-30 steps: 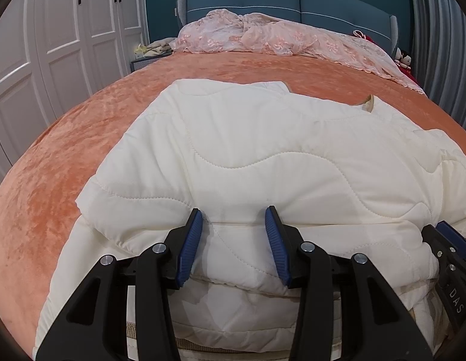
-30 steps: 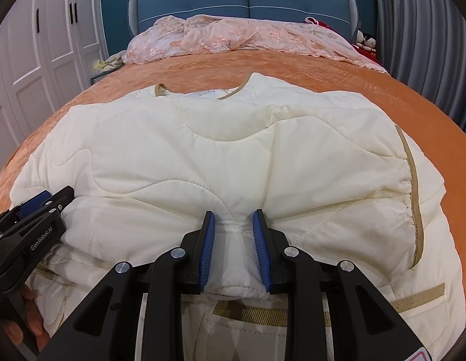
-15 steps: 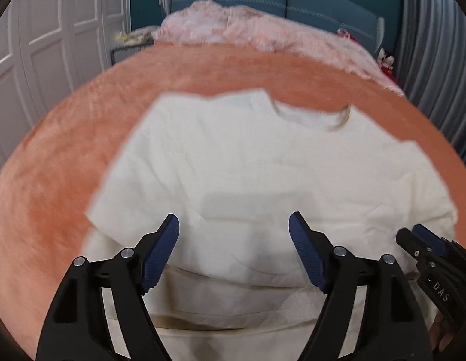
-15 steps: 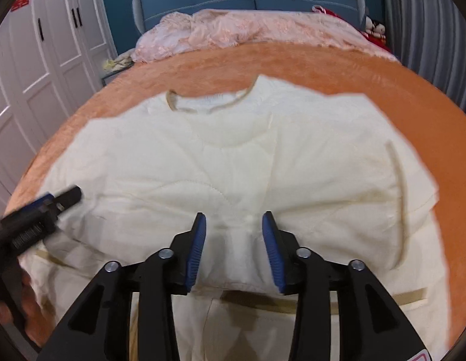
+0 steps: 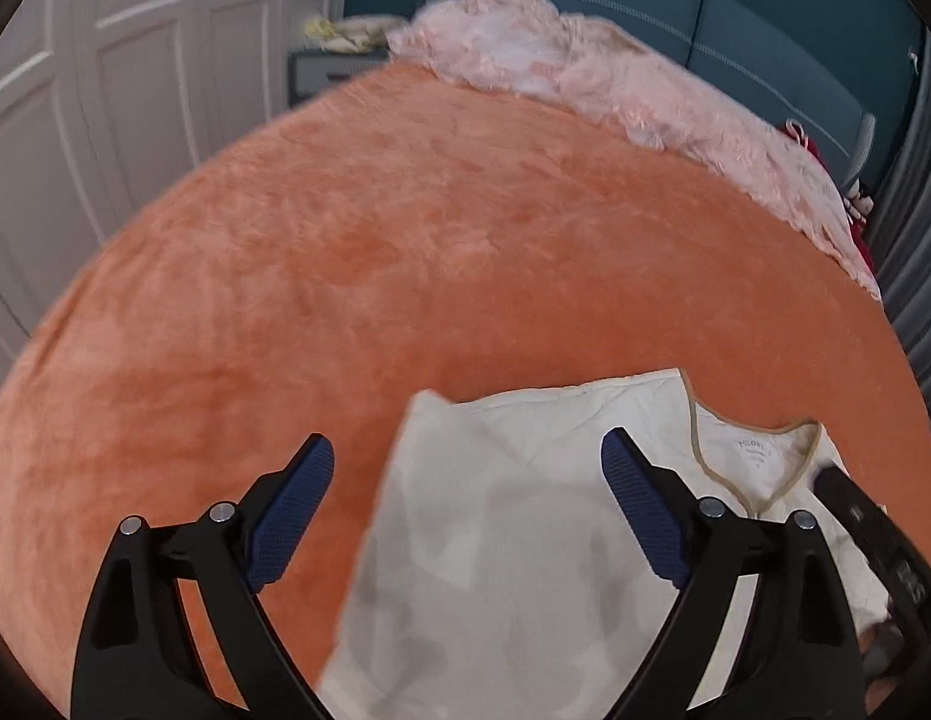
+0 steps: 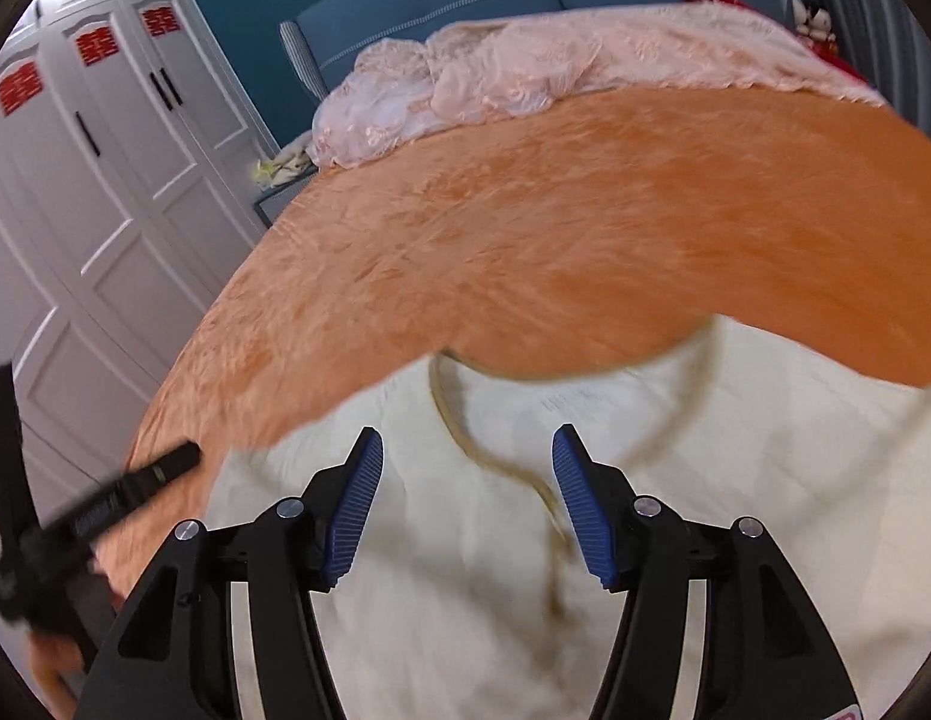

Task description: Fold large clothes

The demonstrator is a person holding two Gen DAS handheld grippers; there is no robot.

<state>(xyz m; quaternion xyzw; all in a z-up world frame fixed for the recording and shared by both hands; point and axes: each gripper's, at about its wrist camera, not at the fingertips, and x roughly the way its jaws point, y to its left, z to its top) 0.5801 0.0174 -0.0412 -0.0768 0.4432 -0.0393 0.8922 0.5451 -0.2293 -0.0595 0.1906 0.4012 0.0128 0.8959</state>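
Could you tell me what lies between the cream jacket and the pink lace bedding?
Only bare orange bedspread between cream jacket and pink lace bedding; both wrist views show it.

Each gripper is built of matte black plastic arms with long cut-out slots, joined by round silver screws at the pivots. The left gripper (image 5: pixel 467 477) carries two dark blue pads (image 5: pixel 288 525) with a fine dotted texture. The right gripper (image 6: pixel 467 483) has brighter blue pads (image 6: pixel 352 507) with fine cross ribs. White lettering, too blurred to read, runs along a black finger at the lower right of the left wrist view.
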